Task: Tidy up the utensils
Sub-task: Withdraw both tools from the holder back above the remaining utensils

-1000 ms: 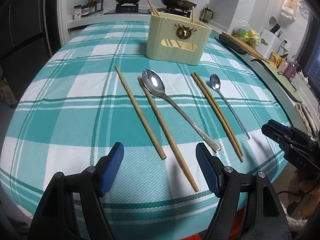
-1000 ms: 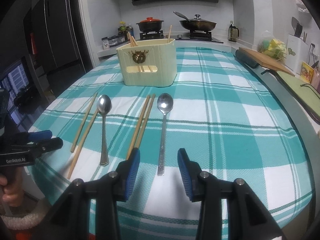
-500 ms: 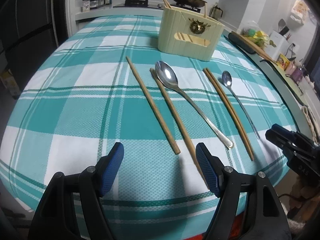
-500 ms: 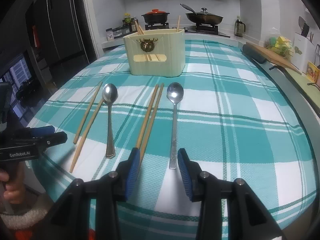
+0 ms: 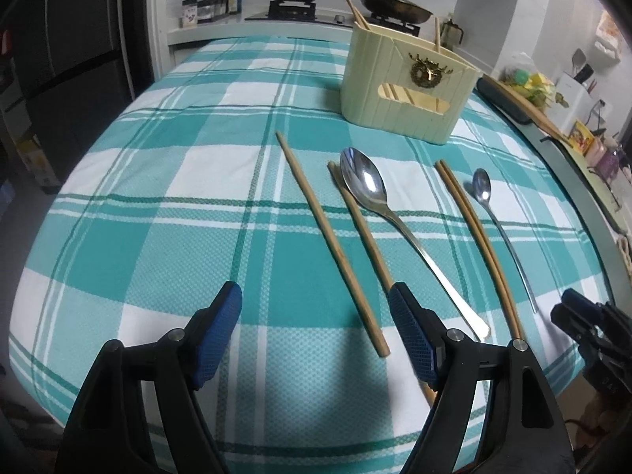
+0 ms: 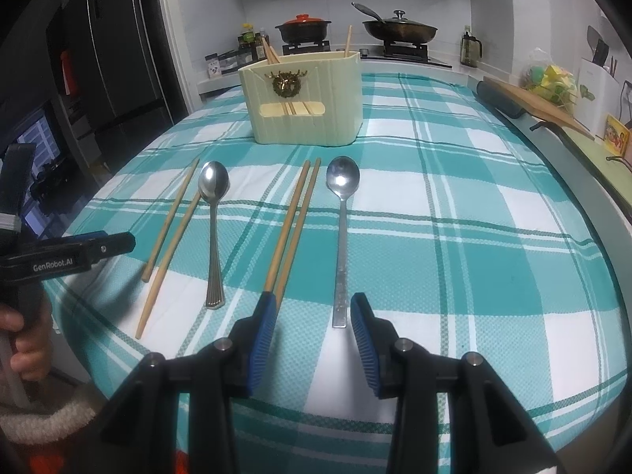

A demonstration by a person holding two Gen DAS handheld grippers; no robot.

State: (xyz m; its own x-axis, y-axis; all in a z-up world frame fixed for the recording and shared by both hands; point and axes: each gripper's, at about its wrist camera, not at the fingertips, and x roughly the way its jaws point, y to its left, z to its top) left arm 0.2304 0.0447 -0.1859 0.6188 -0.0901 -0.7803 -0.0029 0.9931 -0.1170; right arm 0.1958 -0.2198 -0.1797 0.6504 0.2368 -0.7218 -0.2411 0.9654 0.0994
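Observation:
On the teal checked tablecloth [image 5: 158, 237] lie two loose wooden chopsticks [image 5: 328, 237], a large spoon [image 5: 379, 201], a pair of chopsticks side by side [image 5: 474, 233] and a slim spoon [image 5: 489, 205]. A cream utensil holder [image 5: 407, 91] stands behind them with chopsticks in it. My left gripper [image 5: 316, 331] is open and empty, its tips either side of the near ends of the loose chopsticks. My right gripper [image 6: 312, 328] is open and empty, just short of the slim spoon's handle [image 6: 341, 276] and the chopstick pair [image 6: 292, 225]. The holder [image 6: 304, 102] stands beyond.
A stove with a red-lidded pot [image 6: 303, 27] and a pan [image 6: 399, 29] is behind the table. A cutting board and rolling pin [image 6: 521, 102] lie on the counter at right. A dark fridge [image 6: 114, 63] stands at left. The table edge is near both grippers.
Both grippers have moved forward and lower toward the utensils. Their jaws have stayed open.

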